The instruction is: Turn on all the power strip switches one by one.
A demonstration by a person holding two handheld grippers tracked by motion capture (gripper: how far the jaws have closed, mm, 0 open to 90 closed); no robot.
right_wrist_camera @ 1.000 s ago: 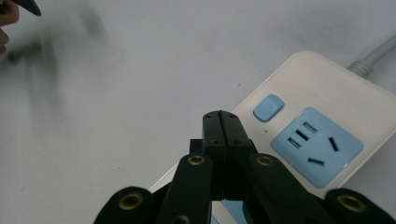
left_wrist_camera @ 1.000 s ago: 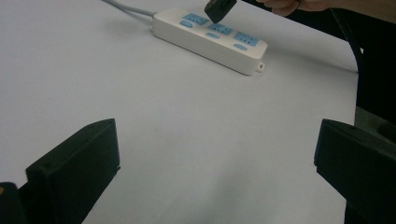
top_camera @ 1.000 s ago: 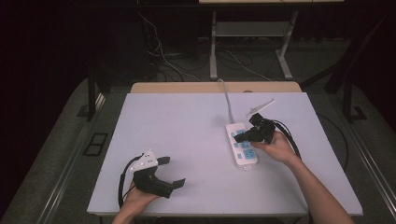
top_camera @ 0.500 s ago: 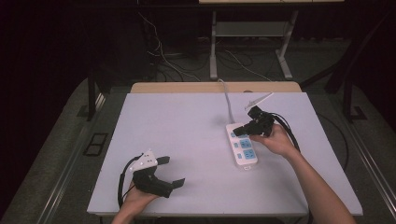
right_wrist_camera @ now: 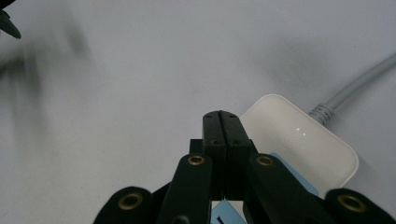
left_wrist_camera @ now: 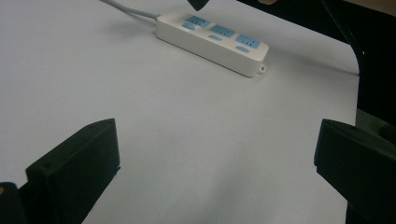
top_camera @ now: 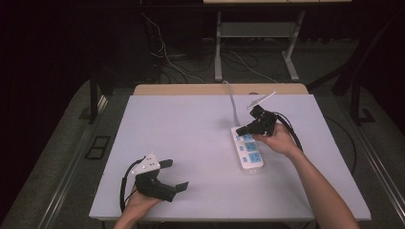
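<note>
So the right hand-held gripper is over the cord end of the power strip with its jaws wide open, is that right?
Not quite. The right hand-held gripper is over the cord end of the power strip, but its jaws are pressed shut, as the right gripper view shows.

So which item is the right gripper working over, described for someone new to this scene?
On the pale table, look at the right half, where a grey cord runs in from the far edge. It ends in a white power strip with three blue sockets; the right gripper, fingers shut, hovers at its cord end.
</note>
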